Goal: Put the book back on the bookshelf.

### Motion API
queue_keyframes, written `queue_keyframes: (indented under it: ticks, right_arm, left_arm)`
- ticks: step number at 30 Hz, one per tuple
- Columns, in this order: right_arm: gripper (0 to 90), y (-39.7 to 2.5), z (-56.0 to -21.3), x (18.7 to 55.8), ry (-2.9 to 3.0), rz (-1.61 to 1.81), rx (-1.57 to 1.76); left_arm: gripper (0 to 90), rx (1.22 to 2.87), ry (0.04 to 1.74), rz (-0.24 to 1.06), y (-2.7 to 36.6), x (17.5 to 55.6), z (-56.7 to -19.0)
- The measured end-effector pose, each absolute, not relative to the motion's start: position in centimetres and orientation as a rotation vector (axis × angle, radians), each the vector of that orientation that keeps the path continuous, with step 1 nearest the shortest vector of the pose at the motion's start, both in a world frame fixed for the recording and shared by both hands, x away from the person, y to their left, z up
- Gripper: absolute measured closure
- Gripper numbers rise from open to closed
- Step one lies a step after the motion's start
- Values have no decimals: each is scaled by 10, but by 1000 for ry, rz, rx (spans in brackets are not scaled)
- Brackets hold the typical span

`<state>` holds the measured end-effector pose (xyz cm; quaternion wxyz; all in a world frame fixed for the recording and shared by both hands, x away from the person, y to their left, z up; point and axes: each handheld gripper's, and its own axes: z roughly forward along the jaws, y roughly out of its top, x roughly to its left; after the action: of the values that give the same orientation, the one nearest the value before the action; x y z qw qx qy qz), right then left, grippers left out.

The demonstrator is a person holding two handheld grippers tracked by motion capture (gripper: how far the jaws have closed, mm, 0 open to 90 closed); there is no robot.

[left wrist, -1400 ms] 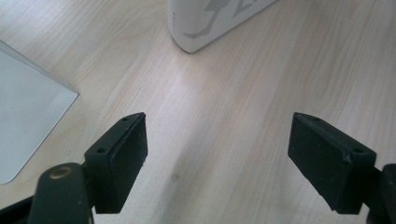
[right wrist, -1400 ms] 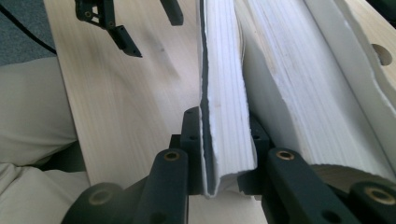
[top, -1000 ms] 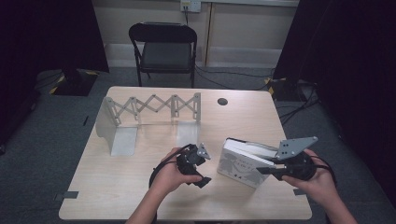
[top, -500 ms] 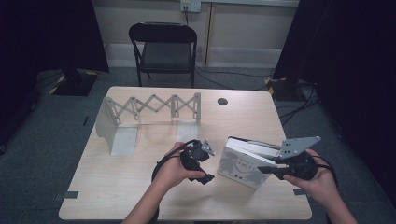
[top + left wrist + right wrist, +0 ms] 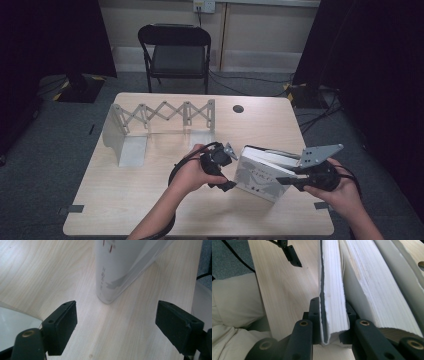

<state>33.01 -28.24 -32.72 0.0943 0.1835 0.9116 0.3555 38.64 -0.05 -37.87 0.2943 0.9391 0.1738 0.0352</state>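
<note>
Book point(image 5: 260, 175), one, stands tilted on the tabletop point(image 5: 125, 200) near its front right corner, pages fanned. Right gripper point(image 5: 329, 322) is clamped on a wad of pages. Left gripper point(image 5: 116, 325), jaws apart, faces the spine. One folding metal rack point(image 5: 160, 117) stands near the back left corner.

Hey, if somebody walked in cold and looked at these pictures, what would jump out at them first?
Probably the white book standing near the front of the wooden table, with the right gripper clamped on a cover and some pages while the rest of the pages fan away. Next, the left gripper hangs open just short of the book's spine. Behind them, a white accordion-style rack stretches across the table's far left.
</note>
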Motion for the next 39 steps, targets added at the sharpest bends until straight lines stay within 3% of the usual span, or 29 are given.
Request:
queue_keyframes:
  ticks: [39]
  right_arm:
    - [759, -284, -328, 333, 2713, 1073, 553]
  left_arm:
    - [209, 2502, 268, 143, -55, 393, -335]
